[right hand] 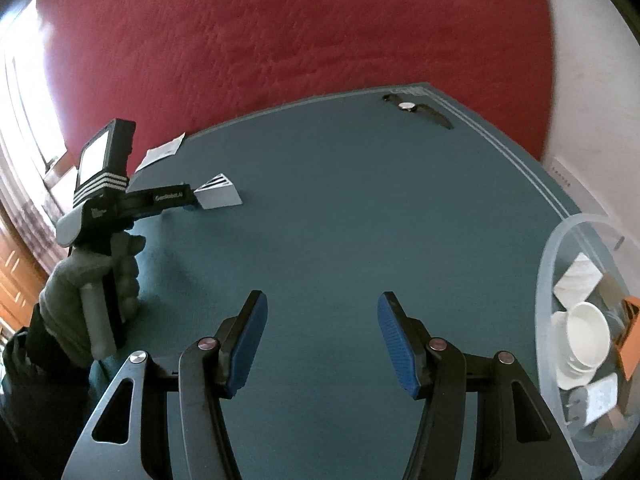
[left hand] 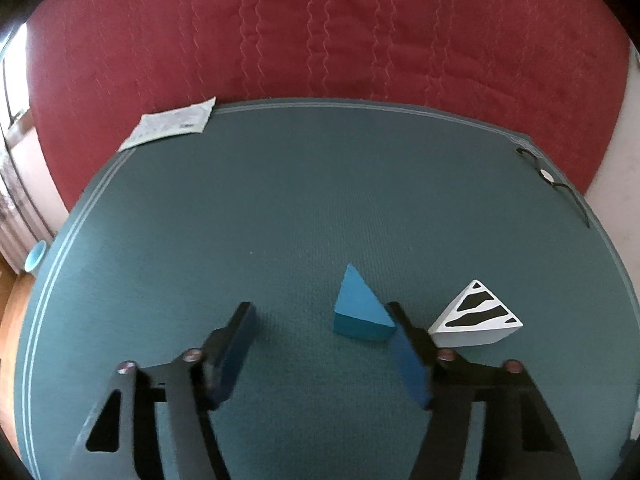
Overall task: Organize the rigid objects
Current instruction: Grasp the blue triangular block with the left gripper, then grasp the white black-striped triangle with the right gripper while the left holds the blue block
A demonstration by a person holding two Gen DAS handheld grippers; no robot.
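A blue triangular block (left hand: 360, 312) lies on the teal mat (left hand: 280, 200), just ahead of my left gripper (left hand: 320, 310), close to the right fingertip. A white triangular block with black stripes (left hand: 476, 316) lies right of that finger; it also shows in the right wrist view (right hand: 219, 196). The left gripper is open and empty. My right gripper (right hand: 320, 300) is open and empty over bare mat. The left gripper's body (right hand: 120, 196), held by a gloved hand, shows at the left of the right wrist view.
A clear plastic bin (right hand: 560, 248) at the right holds white bowls and other items. A wristwatch (right hand: 416, 109) lies at the mat's far corner, also in the left wrist view (left hand: 548, 176). A paper sheet (left hand: 172, 126) lies at the far left edge. A red quilt (left hand: 320, 32) lies beyond.
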